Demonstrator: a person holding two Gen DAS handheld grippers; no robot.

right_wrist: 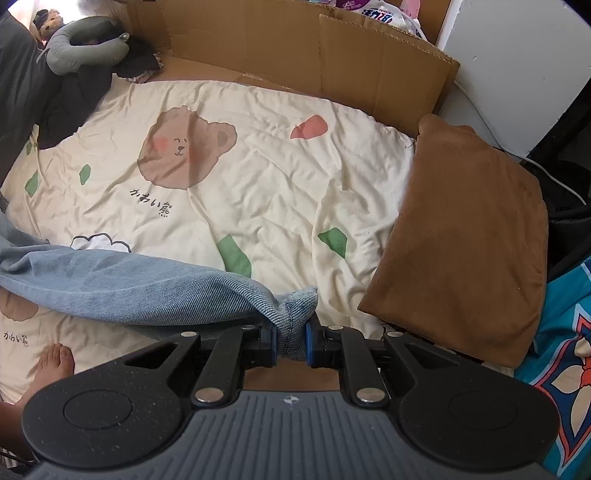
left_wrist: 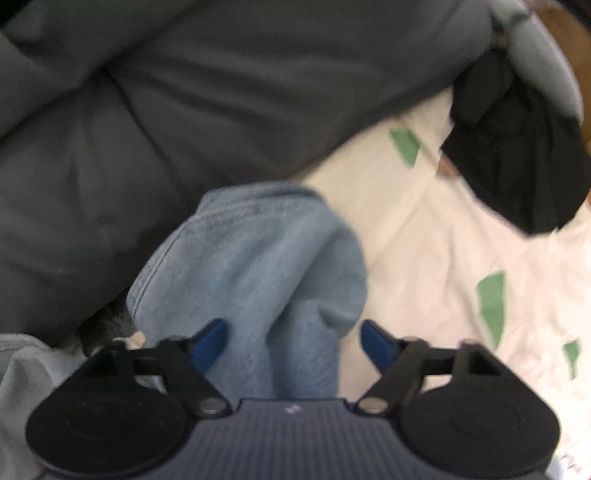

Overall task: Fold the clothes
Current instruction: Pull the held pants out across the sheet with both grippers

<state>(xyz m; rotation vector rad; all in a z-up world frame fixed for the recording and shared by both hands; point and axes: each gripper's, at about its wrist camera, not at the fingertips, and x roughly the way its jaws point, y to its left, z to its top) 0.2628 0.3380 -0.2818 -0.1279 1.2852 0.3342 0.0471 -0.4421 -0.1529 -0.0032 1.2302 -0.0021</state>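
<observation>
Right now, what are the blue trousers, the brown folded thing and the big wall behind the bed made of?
Blue trousers: likely denim; diagonal weave and stitched hem show. Brown folded thing: soft, matte, maybe fleece or suede-like cloth; hard to tell. Wall: cardboard, plain brown with creases and a corrugated edge.

Printed text on the bed cover

On the cream bed cover point(right_wrist: 258, 177), under the printed brown bear face point(right_wrist: 184, 147), a short line of dark Japanese characters point(right_wrist: 149, 204) is printed; it can be read as "かわい熊". The same kind of line point(right_wrist: 15, 336) is repeated at the left edge, beside another bear print, but there it is partly cut. On a plastic package point(right_wrist: 384, 16) behind the cardboard wall, blue characters are seen, too small to be read.
</observation>
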